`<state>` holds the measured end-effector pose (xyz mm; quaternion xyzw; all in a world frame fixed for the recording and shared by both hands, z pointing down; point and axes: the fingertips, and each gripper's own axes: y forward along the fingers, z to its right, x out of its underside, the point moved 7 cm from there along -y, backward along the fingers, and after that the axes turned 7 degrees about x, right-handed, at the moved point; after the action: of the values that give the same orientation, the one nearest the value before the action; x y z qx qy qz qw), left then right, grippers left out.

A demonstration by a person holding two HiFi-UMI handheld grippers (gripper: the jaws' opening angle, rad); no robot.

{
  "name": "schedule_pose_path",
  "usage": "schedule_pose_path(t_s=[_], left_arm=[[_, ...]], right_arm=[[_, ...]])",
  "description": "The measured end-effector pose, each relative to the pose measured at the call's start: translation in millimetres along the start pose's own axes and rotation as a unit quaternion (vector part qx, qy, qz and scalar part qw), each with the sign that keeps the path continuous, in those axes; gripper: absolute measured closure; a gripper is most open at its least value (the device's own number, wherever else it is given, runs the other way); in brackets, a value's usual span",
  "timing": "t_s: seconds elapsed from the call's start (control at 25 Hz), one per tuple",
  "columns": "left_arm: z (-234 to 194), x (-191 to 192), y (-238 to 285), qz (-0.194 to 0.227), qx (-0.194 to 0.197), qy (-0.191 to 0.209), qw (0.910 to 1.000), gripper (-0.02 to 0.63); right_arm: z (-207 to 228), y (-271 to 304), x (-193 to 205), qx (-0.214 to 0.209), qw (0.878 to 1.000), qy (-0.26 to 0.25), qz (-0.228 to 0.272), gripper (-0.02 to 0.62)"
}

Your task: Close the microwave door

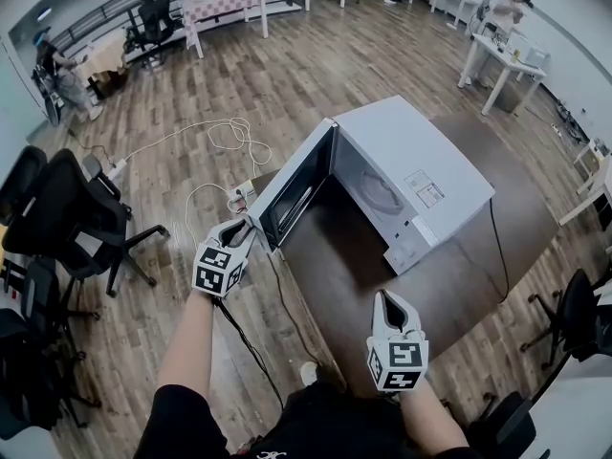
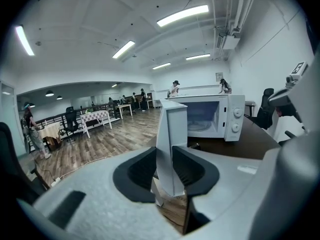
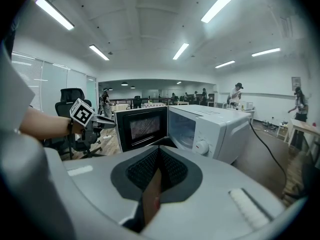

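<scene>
The microwave door (image 1: 292, 187) stands swung wide open and upright. Its long axis runs level from the hinge at the far end of the oven's front out toward us and to the left, and its windowed inner face is turned toward the open cavity. The white microwave (image 1: 411, 165) sits on the dark brown worktop (image 1: 459, 295), its front angled to our left. Our left claw (image 1: 244, 229) pinches the door's free end, a pad on each face. Our right claw (image 1: 387, 304) hangs over the near worktop, pressed together on nothing and aimed at the oven. Beyond the door, a white cable (image 1: 229, 137) loops across the wood floor (image 1: 316, 55), with black office chairs (image 1: 57, 218) at far left.
</scene>
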<state>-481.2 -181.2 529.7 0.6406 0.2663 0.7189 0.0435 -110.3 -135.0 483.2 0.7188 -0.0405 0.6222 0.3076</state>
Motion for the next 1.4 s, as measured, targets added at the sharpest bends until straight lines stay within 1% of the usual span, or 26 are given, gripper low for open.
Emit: schedule_pose_path(t_s=[0.2,0.36,0.56,0.64,0.8,1.04,1.24,1.4], left_arm=[[14.7,-2.7,4.0,-0.007,0.014,0.015,0.9998,0.502],[25.6,-4.8,6.9,-0.008,0.034,0.019,0.9992,0.501],[45.9,-7.8,13.4,-0.010,0.071,0.033,0.9969,0.495],[56.2,-10.4,17.6,-0.010,0.090,0.039,0.9952,0.473],[79.8,-19.3,31.9,-0.016,0.131,0.051,0.9900,0.437],[116.0,-36.2,55.7,-0.037,0.187,0.085,0.9781,0.439],[141.4,-45.3,75.2,-0.033,0.219,0.092,0.9707,0.446],[159.8,-53.2,91.2,-0.035,0.235,0.103,0.9659,0.447]], right_arm=[[7.3,-3.5,2.8,0.004,1.000,0.006,0.000,0.586],[14.0,-8.8,4.9,0.009,1.000,0.010,0.001,0.586],[21.3,-15.2,9.3,0.016,1.000,0.016,0.002,0.586],[23.8,-18.7,10.7,0.019,1.000,0.018,0.002,0.586],[31.5,-24.0,13.0,0.028,0.999,0.023,0.003,0.586],[44.4,-33.2,16.4,0.047,0.998,0.031,0.004,0.586],[59.4,-42.2,20.5,0.065,0.997,0.039,0.004,0.586],[72.6,-47.9,23.5,0.077,0.996,0.045,0.004,0.586]])
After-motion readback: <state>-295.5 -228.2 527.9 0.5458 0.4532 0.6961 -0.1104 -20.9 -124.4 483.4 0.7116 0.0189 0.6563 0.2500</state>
